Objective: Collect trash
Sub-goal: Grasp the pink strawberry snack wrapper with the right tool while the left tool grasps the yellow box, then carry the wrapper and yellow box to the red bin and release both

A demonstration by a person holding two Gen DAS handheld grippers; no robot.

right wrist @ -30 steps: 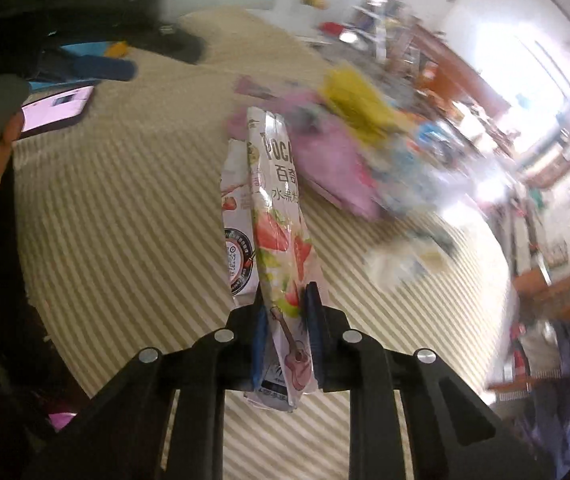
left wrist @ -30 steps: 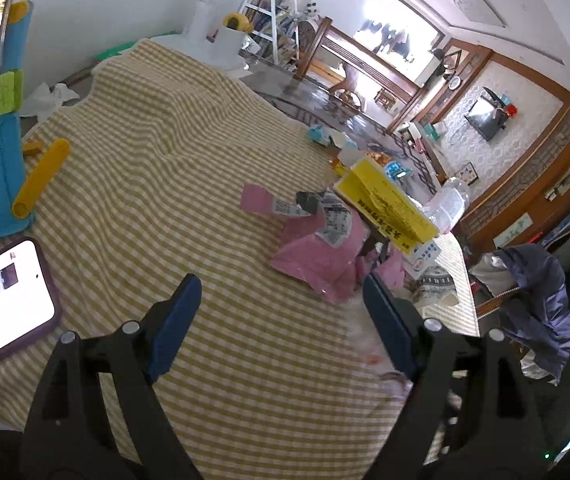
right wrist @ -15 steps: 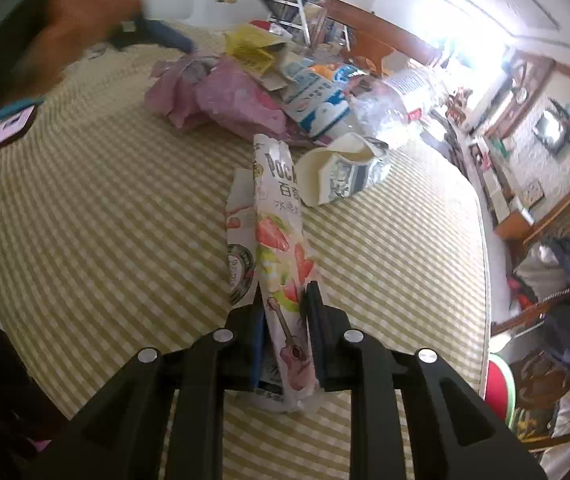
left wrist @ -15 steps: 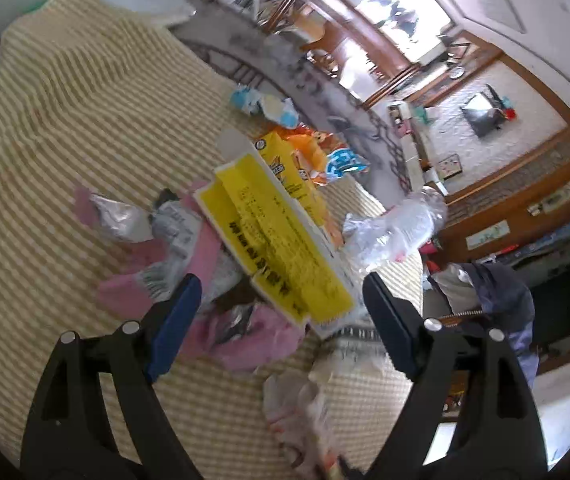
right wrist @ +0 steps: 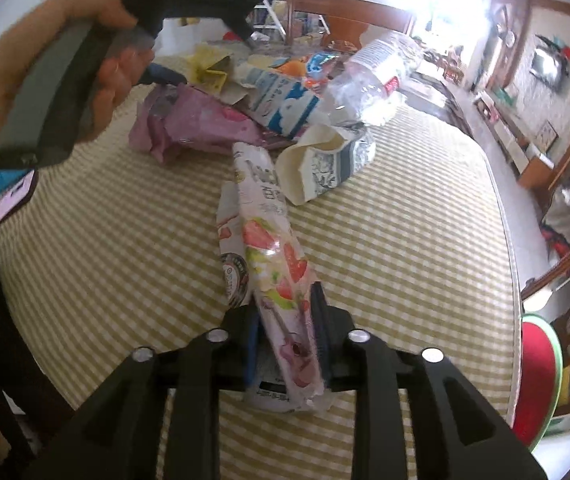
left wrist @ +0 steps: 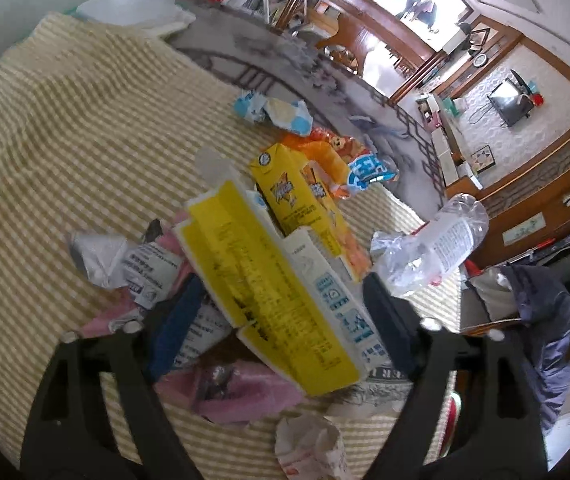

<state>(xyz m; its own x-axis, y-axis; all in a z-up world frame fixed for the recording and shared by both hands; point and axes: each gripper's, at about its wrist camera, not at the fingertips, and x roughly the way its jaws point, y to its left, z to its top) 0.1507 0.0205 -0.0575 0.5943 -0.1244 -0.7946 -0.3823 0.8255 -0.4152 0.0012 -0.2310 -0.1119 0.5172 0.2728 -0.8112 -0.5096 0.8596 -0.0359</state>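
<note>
My left gripper (left wrist: pixel 281 320) hangs over a trash pile, its jaws closing around a flattened yellow carton (left wrist: pixel 269 280). The pads stand beside its edges and I see no squeeze. Around it lie a pink bag (left wrist: pixel 245 388), a yellow drink carton (left wrist: pixel 297 200) and a crushed clear bottle (left wrist: pixel 437 248). My right gripper (right wrist: pixel 285 332) is opening. A strawberry snack box (right wrist: pixel 269 240) lies loose between its jaws, leaning on the right one, with a gap at the left pad.
A checked cloth (right wrist: pixel 405 240) covers the table. A squashed paper cup (right wrist: pixel 325 160) and a blue-white milk carton (right wrist: pixel 285 100) lie beyond the snack box. A phone (right wrist: pixel 9 200) rests at the left edge. A person's hand (right wrist: pixel 45 60) holds the left gripper. A red round thing (right wrist: pixel 537 372) stands below the table's right edge.
My left gripper slid from the bare cloth to over the pile, and its jaws narrowed around the yellow carton. The right jaws parted and the snack box tipped forward.
</note>
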